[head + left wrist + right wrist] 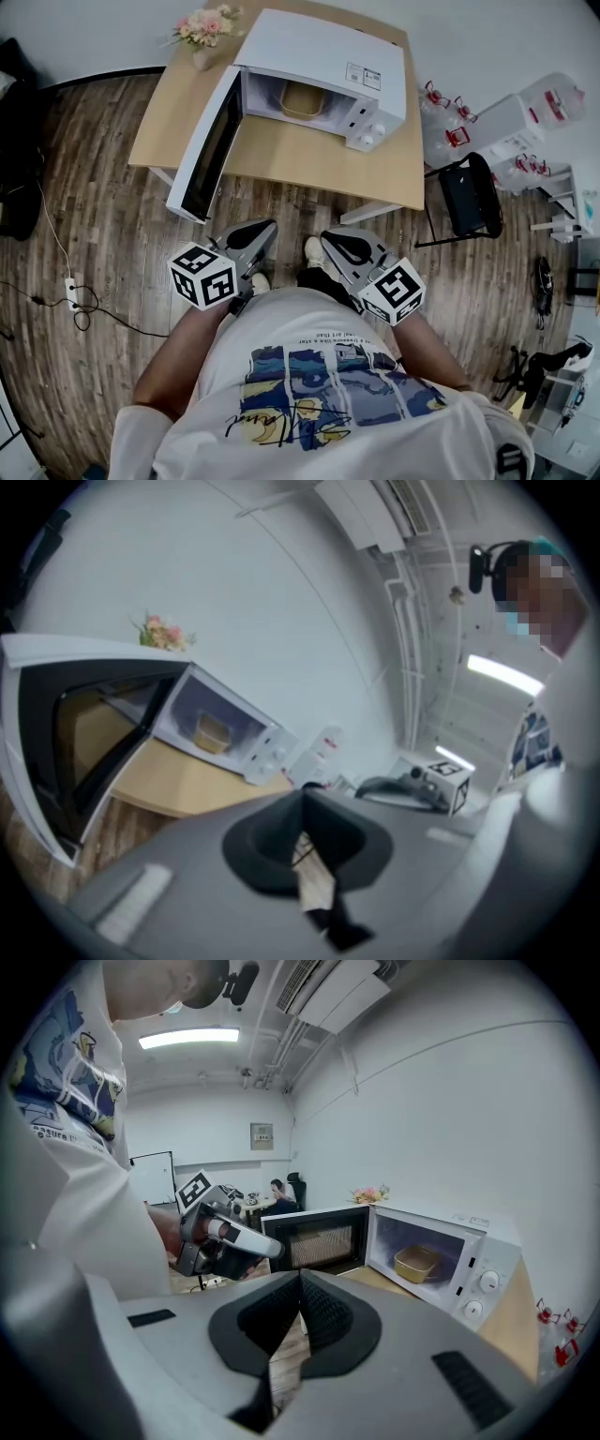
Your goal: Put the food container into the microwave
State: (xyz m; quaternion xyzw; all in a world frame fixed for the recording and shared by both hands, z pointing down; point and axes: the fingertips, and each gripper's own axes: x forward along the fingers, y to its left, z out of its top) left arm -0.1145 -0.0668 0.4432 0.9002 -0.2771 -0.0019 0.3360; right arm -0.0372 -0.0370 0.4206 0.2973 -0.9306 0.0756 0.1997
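The food container (302,98) sits inside the microwave (323,47), whose door (208,141) stands wide open on the left. The left gripper (255,236) and right gripper (345,248) hover well back, jaws together and empty, the left nearer the door.

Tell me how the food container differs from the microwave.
Colour: the food container is tan, the microwave white.
Size: the food container is small enough to sit inside the microwave with room to spare.
Place: the microwave stands on the wooden table with its door swung wide open; the food container rests inside the microwave's cavity.
Both are roughly box-shaped.
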